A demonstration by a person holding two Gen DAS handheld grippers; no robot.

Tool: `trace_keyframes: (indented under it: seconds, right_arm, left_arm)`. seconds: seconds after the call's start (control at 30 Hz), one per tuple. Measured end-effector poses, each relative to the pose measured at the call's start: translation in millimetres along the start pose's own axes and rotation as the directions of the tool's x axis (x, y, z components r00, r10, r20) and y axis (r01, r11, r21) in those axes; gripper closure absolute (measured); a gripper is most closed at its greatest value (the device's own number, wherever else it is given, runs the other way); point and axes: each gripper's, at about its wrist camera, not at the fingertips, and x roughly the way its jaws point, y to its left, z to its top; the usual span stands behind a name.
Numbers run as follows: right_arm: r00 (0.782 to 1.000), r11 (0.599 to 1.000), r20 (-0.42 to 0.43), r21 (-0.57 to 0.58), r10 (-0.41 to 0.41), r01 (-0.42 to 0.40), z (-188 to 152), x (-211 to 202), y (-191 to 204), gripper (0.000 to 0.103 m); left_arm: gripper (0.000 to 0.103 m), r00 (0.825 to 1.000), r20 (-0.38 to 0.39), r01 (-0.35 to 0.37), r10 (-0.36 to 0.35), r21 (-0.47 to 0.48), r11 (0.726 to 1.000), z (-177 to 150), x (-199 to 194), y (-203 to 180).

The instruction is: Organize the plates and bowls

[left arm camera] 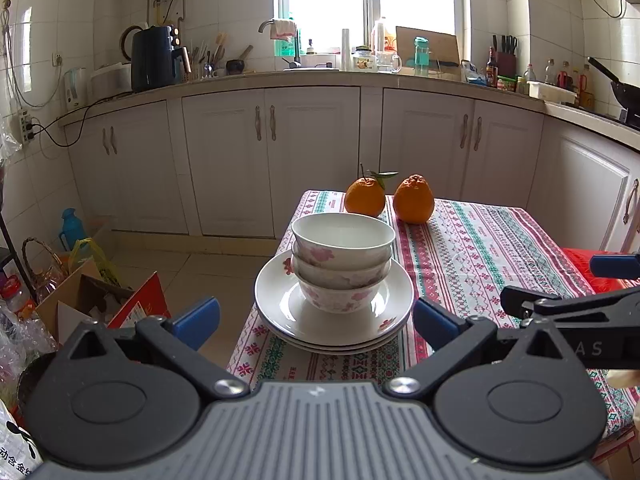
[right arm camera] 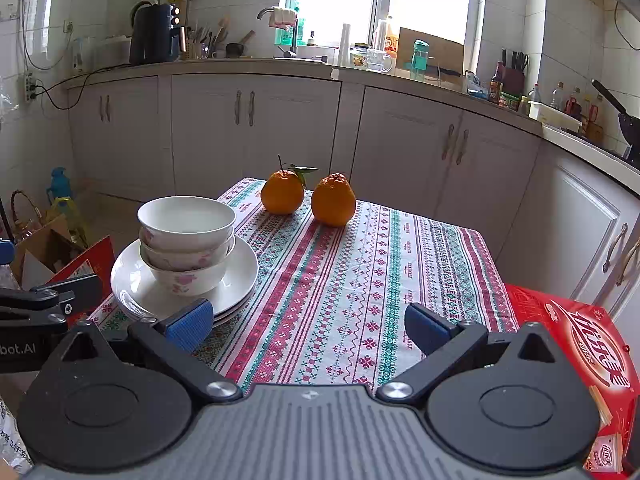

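While both claws are held spread with nothing between their blue pads, a stack of crockery is seen just ahead of the left claw [left arm camera: 316, 322]. Three glossy white bowls [left arm camera: 343, 260], round and printed with pink flowers, are nested one inside another and set on a pile of shallow white plates [left arm camera: 280, 300] with the same flower print. How many plates are in the pile is hard to make out; only their rims are shown at the near edge. The pile is placed at the near left corner of the counter [left arm camera: 480, 248], which is covered by a woven-looking cloth striped in red, green and white.

From the right claw [right arm camera: 308, 326], the bowls [right arm camera: 186, 240] and plates [right arm camera: 240, 280] are found ahead and to the left, the plate rim partly hidden behind the left pad. Two dimpled oranges [right arm camera: 308, 198], one with a stem and leaf, are seen farther ahead near the far edge of the cloth. A red printed box [right arm camera: 580, 340] is cut off at the right, beside the counter.
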Motion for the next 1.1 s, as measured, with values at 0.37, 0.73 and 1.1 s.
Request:
trace_keyframes:
  seconds: [0.37,0.73,1.1]
  right_arm:
    - [1.0,1.0,0.0,0.002,-0.003,0.003,-0.4,1.4,-2.0,0.0]
    - [1.0,1.0,0.005,0.001,-0.004,0.004,0.0,1.2,-2.9,0.0]
    - [1.0,1.0,0.006,-0.001,-0.005,0.005,-0.4,0.6,-2.5,0.0]
  left_arm:
    - [0.001,1.0,-0.005,-0.002,0.002,0.0,1.0,0.0,1.3,-0.9]
    - [0.001,1.0,-0.004,-0.007,0.007,-0.001,1.0,0.1,1.7,-1.6]
    - [0.001,1.0,-0.005,-0.007,0.007,0.002,1.0,-0.2,2.0,-2.8]
